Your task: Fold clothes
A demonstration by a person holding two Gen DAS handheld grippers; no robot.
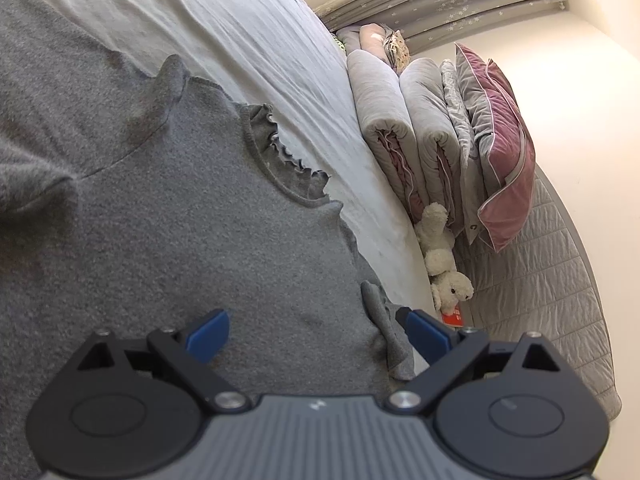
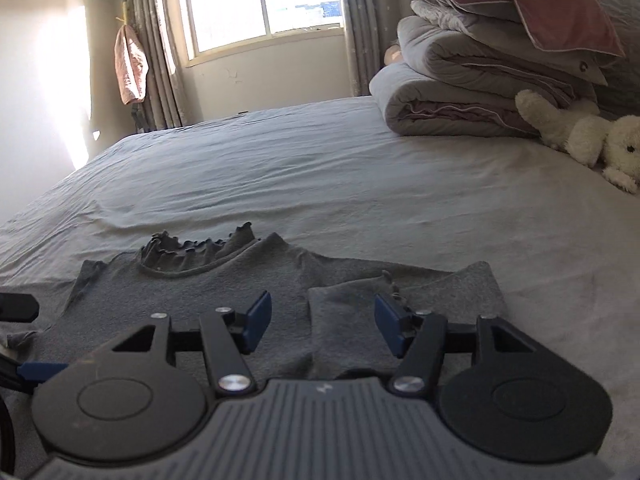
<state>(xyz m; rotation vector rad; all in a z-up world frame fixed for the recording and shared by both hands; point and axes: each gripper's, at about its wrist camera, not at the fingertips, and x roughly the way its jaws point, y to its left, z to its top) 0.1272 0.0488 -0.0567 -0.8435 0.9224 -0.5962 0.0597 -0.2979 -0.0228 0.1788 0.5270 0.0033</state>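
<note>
Left wrist view: the left gripper (image 1: 312, 334) is hovering with its jaws spread, gripping nothing, above the grey top (image 1: 160, 220). The top is lying flat on the bed sheet (image 1: 240, 32), its ruffled collar (image 1: 280, 152) pointing toward the stacked quilts (image 1: 400, 120) at the headboard end.

Right wrist view: the right gripper (image 2: 322, 326) is also standing spread and empty, over a sleeve (image 2: 360, 320) lying folded inward across the grey top (image 2: 180, 292). A plush toy (image 2: 580, 136) is resting beside the quilts (image 2: 460, 92).
</note>
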